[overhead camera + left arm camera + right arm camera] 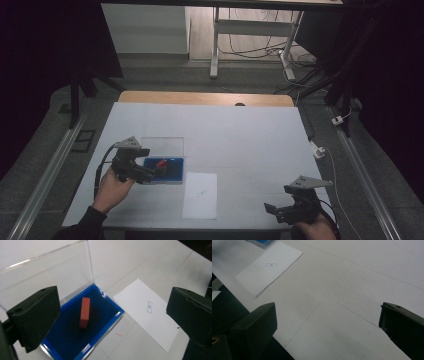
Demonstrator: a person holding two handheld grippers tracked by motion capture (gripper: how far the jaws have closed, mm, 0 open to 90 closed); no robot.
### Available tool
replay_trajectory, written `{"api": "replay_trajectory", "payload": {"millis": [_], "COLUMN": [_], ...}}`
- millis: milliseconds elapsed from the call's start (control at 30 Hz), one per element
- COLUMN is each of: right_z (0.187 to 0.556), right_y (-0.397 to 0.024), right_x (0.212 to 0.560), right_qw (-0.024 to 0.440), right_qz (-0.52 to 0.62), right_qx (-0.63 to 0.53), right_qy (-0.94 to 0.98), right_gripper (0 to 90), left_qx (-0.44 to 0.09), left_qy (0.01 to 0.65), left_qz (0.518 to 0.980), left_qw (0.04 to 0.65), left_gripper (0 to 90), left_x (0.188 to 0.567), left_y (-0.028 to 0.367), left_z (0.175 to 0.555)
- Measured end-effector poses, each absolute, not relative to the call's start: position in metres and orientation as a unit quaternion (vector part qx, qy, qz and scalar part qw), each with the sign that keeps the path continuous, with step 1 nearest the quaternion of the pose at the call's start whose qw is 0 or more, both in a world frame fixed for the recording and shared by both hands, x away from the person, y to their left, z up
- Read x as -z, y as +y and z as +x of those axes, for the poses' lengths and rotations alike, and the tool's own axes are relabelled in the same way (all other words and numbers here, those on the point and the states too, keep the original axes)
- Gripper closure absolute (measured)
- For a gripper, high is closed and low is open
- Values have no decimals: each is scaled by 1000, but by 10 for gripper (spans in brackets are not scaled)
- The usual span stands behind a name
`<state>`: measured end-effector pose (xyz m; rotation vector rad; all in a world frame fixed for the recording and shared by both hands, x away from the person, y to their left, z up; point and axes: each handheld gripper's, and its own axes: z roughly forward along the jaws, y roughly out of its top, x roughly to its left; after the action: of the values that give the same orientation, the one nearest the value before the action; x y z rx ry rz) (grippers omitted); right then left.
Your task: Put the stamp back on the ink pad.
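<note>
A shallow blue box [170, 181] stands at the table's left, its clear lid [162, 145] raised behind it. A red-orange block [85, 312] lies flat on the box's dark blue floor [67, 335], near the middle. My left gripper [150, 172] hovers just left of and above the box, open, with the block apart from both jaws and nothing held. My right gripper [272, 210] rests near the front right of the table, open over the bare white surface [342, 290], its jaws wide with nothing between them.
A white sheet of paper [200, 195] with a small printed mark lies just right of the box, toward the front edge. The table's wooden far edge [205, 97] shows at the back. A white cable [320, 150] hangs off the right side.
</note>
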<state>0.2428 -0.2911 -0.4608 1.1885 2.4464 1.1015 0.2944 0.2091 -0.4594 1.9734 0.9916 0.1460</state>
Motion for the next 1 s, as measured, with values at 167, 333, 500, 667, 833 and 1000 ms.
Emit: {"api": "replay_trajectory", "payload": {"millis": [167,333,500,667,833,1000], "right_z": [243,243,243,242,242,242], "right_y": [-290,-291,-291,-291,-291,-291], "right_x": [461,461,461,461,461,461], "right_qw": [102,103,102,103,103,103], "right_qz": [402,403,405,404,405,406], "right_qx": [-374,-373,-375,-373,-375,-375], "right_qy": [830,829,828,829,827,827], "right_gripper": [18,18,18,18,18,19], "left_qx": [-65,-64,-67,-74,-80,-91], "left_qy": [405,415,428,437,449,459], "left_qz": [787,781,773,765,762,758], "left_qw": [461,462,463,467,460,454], "left_gripper": [0,0,0,0,0,0], "left_x": [452,451,453,454,460,464], "left_y": [218,228,242,253,264,273], "left_z": [282,269,249,232,218,206]}}
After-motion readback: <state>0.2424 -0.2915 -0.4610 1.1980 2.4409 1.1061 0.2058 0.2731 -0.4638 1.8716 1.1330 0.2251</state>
